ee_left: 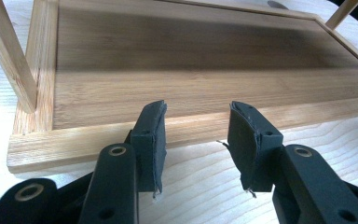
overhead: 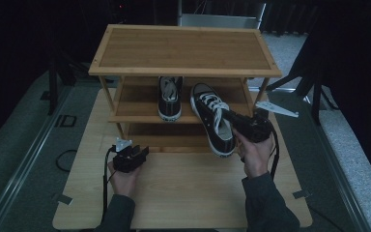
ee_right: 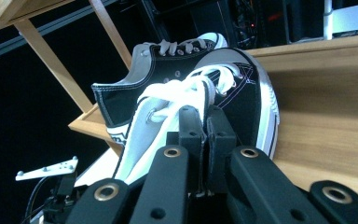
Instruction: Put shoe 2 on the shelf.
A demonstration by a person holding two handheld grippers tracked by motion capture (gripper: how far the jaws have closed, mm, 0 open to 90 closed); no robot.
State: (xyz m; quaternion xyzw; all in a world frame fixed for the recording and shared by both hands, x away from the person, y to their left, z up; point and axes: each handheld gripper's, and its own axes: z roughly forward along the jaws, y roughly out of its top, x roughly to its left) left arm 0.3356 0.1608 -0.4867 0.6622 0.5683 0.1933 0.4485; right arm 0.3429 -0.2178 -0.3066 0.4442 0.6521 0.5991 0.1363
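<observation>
Right gripper (overhead: 235, 122) clamps black-and-white sneaker (overhead: 212, 118) by its side wall, held tilted at front of rack's middle shelf (overhead: 135, 116), beside second sneaker (overhead: 169, 99). Left gripper (overhead: 142, 152), jaws apart, rests on table (overhead: 188, 193) before bottom shelf (ee_left: 191, 93).

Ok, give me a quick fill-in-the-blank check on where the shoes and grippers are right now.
1. The right gripper is shut on a black ____.
2. The left gripper is ____, its jaws apart with nothing between them.
3. The second shoe rests on the rack's ____ shelf.

Missing words: shoe; open; middle
</observation>
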